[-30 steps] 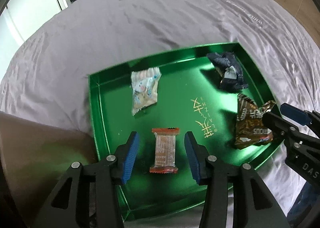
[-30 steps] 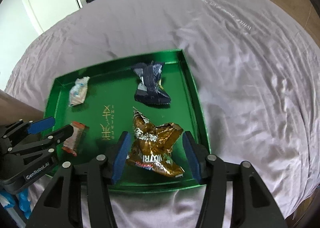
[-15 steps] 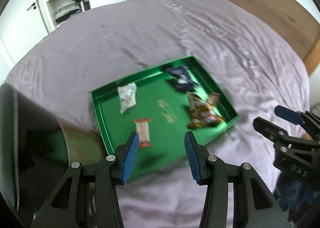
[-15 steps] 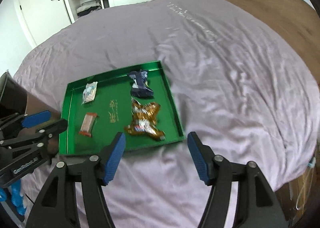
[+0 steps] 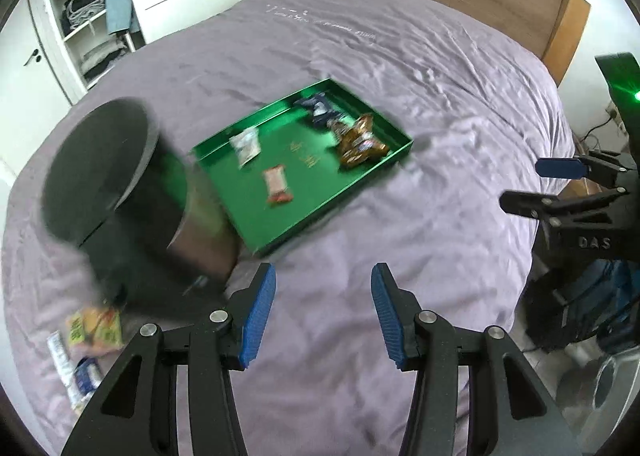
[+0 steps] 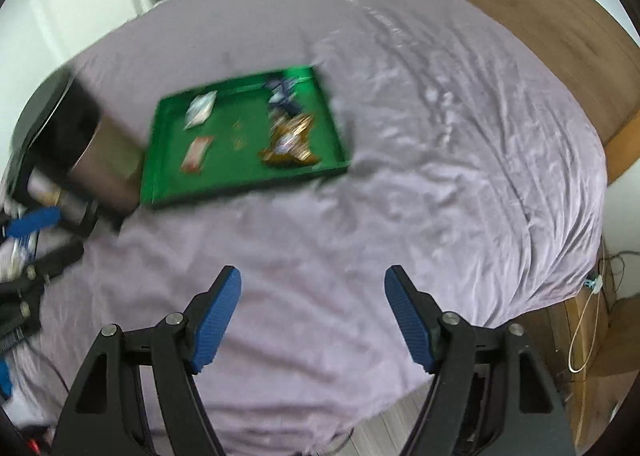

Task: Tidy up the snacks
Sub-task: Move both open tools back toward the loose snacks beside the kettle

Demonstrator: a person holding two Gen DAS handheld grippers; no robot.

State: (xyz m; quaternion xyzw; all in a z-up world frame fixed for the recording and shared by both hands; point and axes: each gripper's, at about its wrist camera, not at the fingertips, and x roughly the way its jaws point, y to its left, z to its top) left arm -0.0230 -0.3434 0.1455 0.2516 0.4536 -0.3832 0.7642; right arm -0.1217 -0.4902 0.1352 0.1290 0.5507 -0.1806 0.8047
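While both grippers hang above the purple bedspread [image 5: 420, 68], the green tray [image 5: 320, 212] lies at 12 o'clock from the left gripper [image 5: 323, 310], whose jaws stand apart and empty. Right gripper [image 6: 312, 318]: jaws spread wide, having just been opening, nothing between them; tray at 11 o'clock. Tray contents: gold wrapper [image 5: 358, 140] and dark blue wrapper [image 5: 318, 110] at the far right, red bar [image 5: 277, 185] and pale packet [image 5: 245, 144] toward the left. A dark cylindrical bin [image 5: 116, 184] touches the tray's left edge.
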